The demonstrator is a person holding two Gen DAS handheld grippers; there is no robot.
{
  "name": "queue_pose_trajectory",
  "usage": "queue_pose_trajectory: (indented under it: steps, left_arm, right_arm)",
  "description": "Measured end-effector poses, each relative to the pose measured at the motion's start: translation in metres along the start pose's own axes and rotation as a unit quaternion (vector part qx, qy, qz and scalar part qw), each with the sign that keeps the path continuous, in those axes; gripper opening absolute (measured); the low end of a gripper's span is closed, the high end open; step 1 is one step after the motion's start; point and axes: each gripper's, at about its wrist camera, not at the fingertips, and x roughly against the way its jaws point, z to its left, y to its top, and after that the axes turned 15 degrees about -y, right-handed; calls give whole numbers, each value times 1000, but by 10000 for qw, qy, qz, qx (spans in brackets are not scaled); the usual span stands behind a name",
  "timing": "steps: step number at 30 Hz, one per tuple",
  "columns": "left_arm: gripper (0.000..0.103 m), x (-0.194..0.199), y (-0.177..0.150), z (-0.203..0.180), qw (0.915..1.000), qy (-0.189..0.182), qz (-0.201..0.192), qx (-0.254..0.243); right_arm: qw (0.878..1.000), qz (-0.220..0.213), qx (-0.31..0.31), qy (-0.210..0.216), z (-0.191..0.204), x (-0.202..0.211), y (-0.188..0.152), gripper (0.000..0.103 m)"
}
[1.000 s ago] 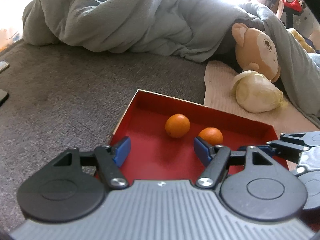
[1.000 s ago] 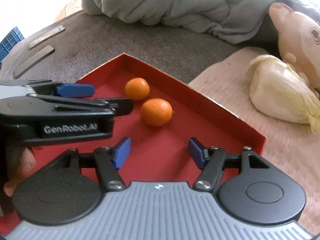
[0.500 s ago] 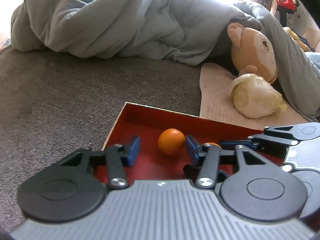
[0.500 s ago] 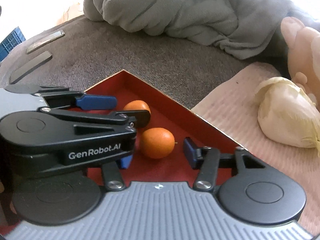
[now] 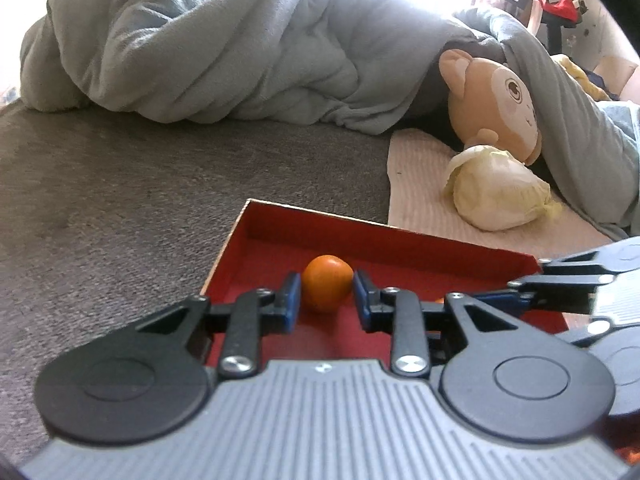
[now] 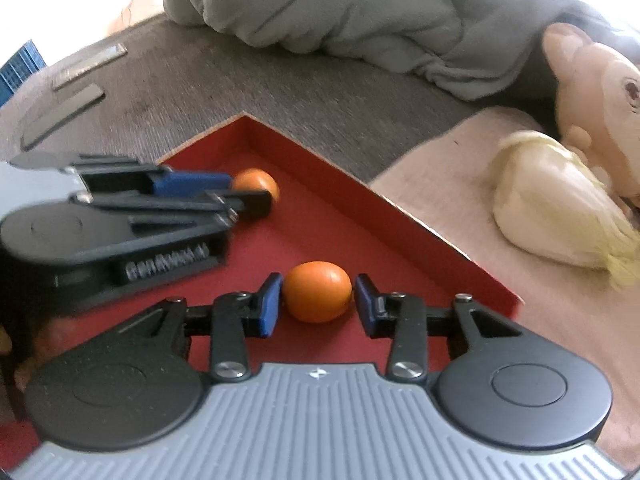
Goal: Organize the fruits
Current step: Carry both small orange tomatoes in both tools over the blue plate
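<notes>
We see a red tray point(image 6: 384, 200) on grey carpet point(image 5: 120, 200), two oranges inside. Left gripper point(image 5: 323, 296) has its blue pads touching the far orange point(image 5: 327, 282), closed on it. Right gripper point(image 6: 316, 300) brackets the near orange point(image 6: 318, 291); left pad touches, right pad shows a sliver of gap. Cabbage point(image 5: 496, 190) lies on a towel point(image 5: 416, 184) beside a plush monkey point(image 5: 492, 100)

A grey carpet point(image 5: 120, 208) bears a red box point(image 5: 384, 236), towel point(image 5: 420, 204) and blanket point(image 5: 240, 52).
</notes>
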Motion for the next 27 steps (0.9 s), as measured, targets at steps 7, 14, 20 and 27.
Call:
queue_pose_trajectory:
  steps: [7,14,20,27]
  left_arm:
    - [32,18,-10,-8,9999,90,13,63]
    - [32,45,-24,-27,9997,219,18,-85]
    - [32,63,-37,-44,9993,278,107,-221]
    - [32,77,-50,-66,9983,317,203,-438]
  right_arm:
    - [9998,128,-149,-104,-20,42,-22,45]
    - [9998,174,-66,71,-13,94,-41,45]
    - [9997,143,-168,126,-9,129,-55,45]
    - [9996,112,-205,152,-15,151,-75,45]
